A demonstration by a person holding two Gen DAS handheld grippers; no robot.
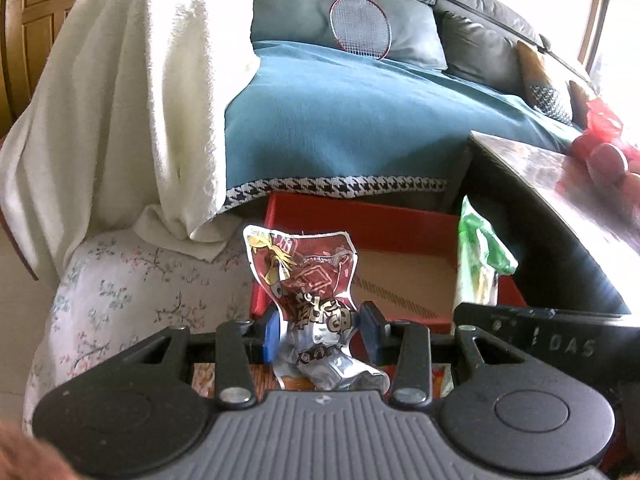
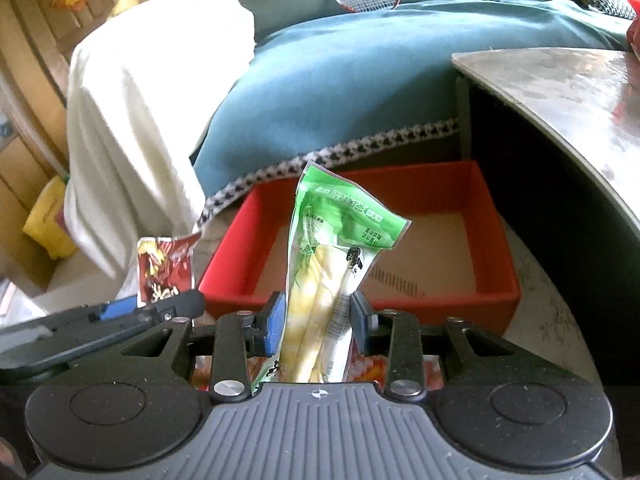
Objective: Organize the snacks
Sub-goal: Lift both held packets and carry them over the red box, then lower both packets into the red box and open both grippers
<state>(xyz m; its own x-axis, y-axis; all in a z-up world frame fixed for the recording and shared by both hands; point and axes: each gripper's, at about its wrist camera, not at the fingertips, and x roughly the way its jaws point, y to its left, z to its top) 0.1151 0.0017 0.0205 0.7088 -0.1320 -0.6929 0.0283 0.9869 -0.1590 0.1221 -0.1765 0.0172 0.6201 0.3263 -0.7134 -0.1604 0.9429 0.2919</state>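
My left gripper [image 1: 320, 330] is shut on a crumpled red and silver snack packet [image 1: 308, 276] and holds it upright near the left front corner of a red box [image 1: 400, 224] with a cardboard floor. My right gripper [image 2: 316, 316] is shut on a green and clear packet of pale bamboo shoots [image 2: 324, 264], held upright over the near wall of the red box [image 2: 496, 300]. The green packet also shows in the left wrist view [image 1: 480, 252], and the red packet in the right wrist view [image 2: 166, 272], beside the left gripper [image 2: 120, 312].
A sofa with a teal cover [image 1: 360, 112], a white towel [image 1: 120, 100] and a badminton racket [image 1: 360, 26] stands behind the box. A grey tabletop [image 2: 560, 88] juts in at the right, with red items [image 1: 604, 148] on it. Cardboard boxes [image 2: 36, 60] stand at far left.
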